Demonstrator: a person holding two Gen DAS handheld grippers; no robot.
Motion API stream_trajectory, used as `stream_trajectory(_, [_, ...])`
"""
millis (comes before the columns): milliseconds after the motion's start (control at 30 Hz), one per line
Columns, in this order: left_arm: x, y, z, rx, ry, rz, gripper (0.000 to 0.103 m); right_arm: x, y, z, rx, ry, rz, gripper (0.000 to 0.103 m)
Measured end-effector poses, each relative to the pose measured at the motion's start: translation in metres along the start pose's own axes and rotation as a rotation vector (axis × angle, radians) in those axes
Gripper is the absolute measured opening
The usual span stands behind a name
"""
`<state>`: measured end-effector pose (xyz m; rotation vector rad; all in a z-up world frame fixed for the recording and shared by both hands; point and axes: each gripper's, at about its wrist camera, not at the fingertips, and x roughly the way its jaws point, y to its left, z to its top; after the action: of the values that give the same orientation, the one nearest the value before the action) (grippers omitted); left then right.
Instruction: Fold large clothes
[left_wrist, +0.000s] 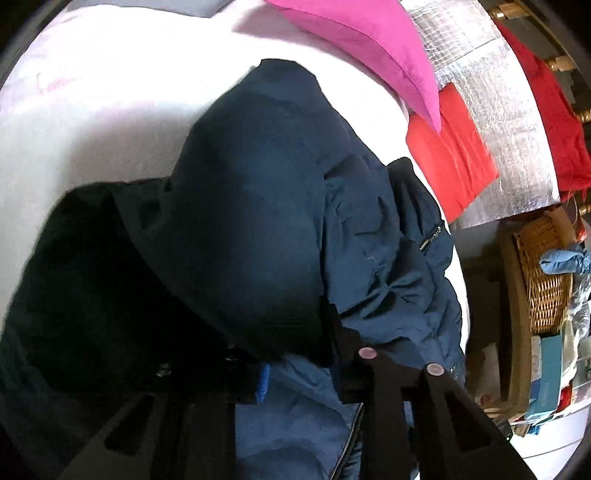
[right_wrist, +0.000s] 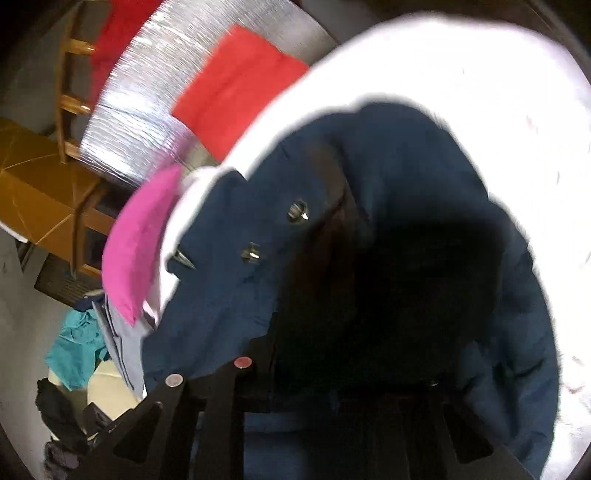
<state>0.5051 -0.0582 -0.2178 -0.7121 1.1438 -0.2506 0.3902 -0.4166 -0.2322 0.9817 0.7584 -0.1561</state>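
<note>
1. A navy jacket (left_wrist: 280, 206) lies bunched on a white surface (left_wrist: 92, 129); whether that is a bed or a bench cannot be told.
2. The left gripper (left_wrist: 258, 373) has its fingers (left_wrist: 376, 398) pressed into jacket fabric near the hem, seemingly pinching it.
3. The right gripper (right_wrist: 332, 384) is also buried in the jacket (right_wrist: 406, 184), beside two metal snaps (right_wrist: 297, 212); its fingers (right_wrist: 221, 398) appear closed over cloth, though much is shadowed.
4. A pink cloth (left_wrist: 362, 48) and a red cloth (left_wrist: 450, 147) lie beyond, the red one on a silver mat (left_wrist: 509, 122).
5. A wicker basket (left_wrist: 546, 273) stands off the right edge.
</note>
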Motion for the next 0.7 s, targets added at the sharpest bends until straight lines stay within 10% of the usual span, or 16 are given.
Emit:
stream_trajectory(333, [-0.076,-0.014,-0.013,0.208,-0.143,0.118,0.048,-0.035,0.010,-0.003,-0.061,0.137,-0.037,0.030])
stream_trajectory(700, [-0.054,-0.055,-0.017,0.480,-0.366,0.360,0.061,-0.047,0.054,-0.015,-0.297,-0.010,-0.012,0.030])
